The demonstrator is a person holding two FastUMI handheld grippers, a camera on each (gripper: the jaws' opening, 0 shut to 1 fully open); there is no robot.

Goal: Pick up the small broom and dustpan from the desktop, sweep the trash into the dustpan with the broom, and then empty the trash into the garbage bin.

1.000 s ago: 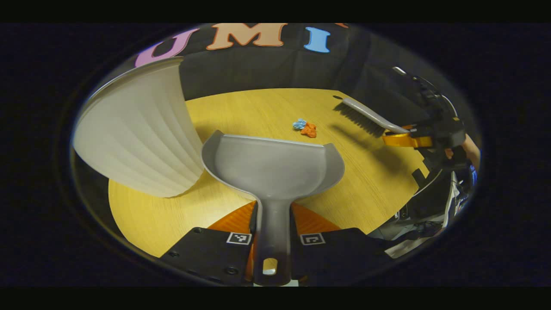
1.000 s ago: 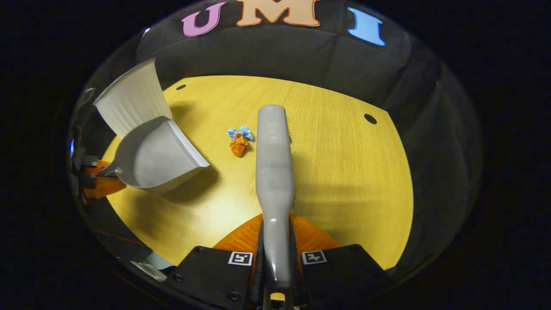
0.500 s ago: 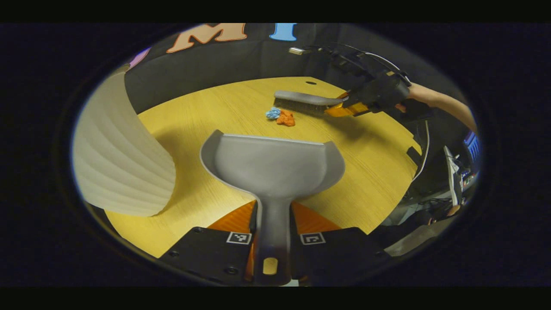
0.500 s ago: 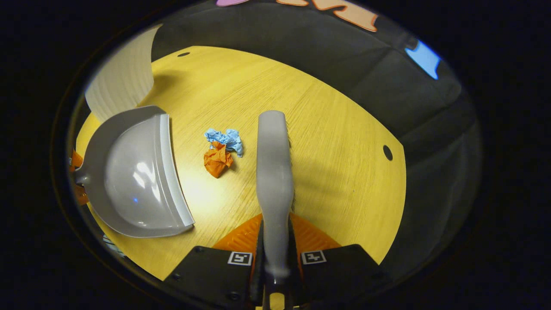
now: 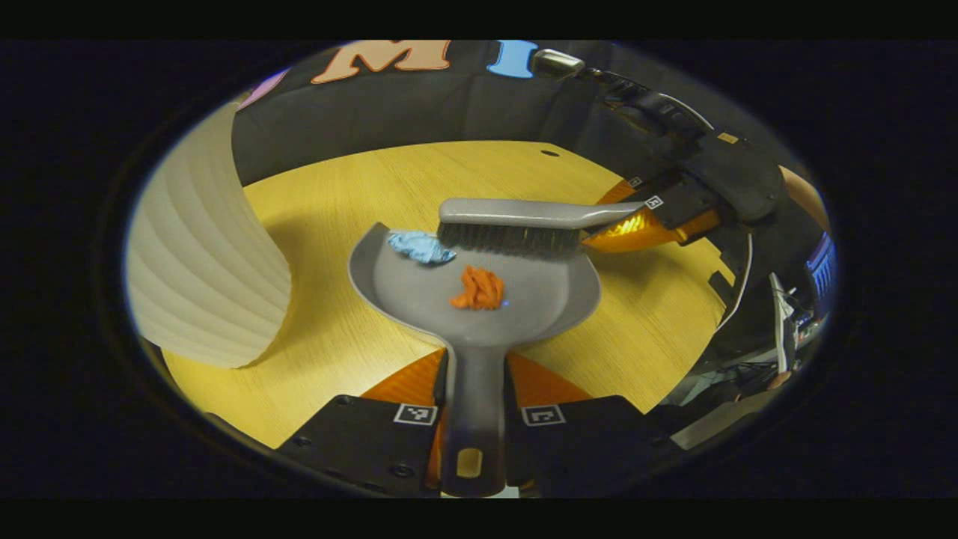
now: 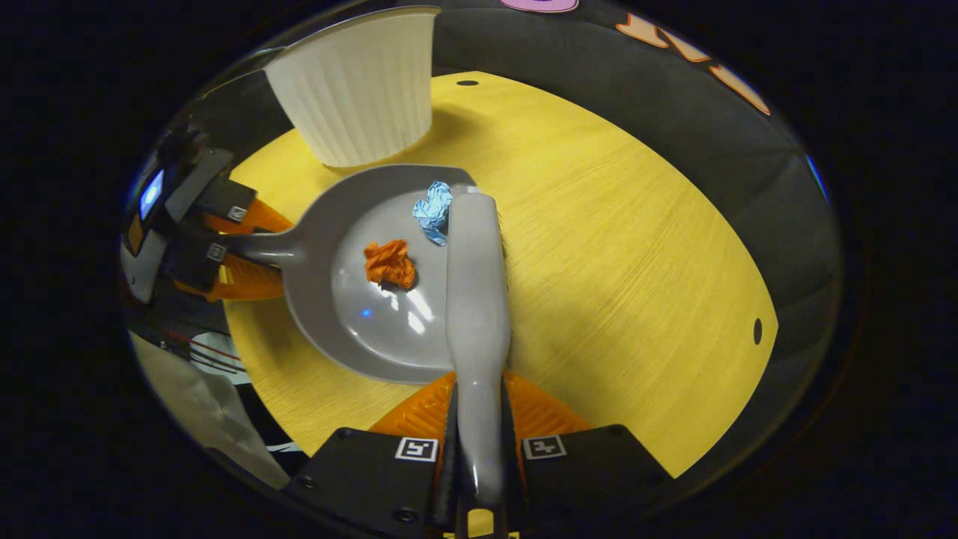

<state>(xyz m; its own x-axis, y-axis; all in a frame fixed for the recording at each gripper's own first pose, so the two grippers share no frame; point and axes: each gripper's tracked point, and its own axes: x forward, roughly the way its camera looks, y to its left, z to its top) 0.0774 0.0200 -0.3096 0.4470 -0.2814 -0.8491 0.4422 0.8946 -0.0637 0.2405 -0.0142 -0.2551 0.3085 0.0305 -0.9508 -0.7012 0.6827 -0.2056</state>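
My left gripper (image 5: 474, 389) is shut on the handle of the grey dustpan (image 5: 524, 299), which rests flat on the yellow desktop (image 5: 352, 187). An orange paper wad (image 5: 477, 288) lies in the middle of the pan. At the pan's front lip sits a blue wad (image 5: 420, 246). My right gripper (image 6: 479, 434) is shut on the handle of the grey broom (image 6: 476, 299), whose bristles (image 5: 509, 238) stand along the pan's lip, touching the blue wad (image 6: 434, 211). The right gripper view also has the dustpan (image 6: 352, 314) and the orange wad (image 6: 389, 263). The right gripper (image 5: 636, 217) reaches in from the right.
The white ribbed garbage bin (image 5: 198, 277) stands on the desk just left of the dustpan, and is seen beyond the pan as the bin (image 6: 359, 90) in the right gripper view. Small round holes (image 6: 757, 330) mark the desktop. Desk edges fall off at the right.
The broom swept toward the dustpan and pushed both wads along: the orange one now lies inside the pan and the blue one at its lip. The pan moved forward slightly.
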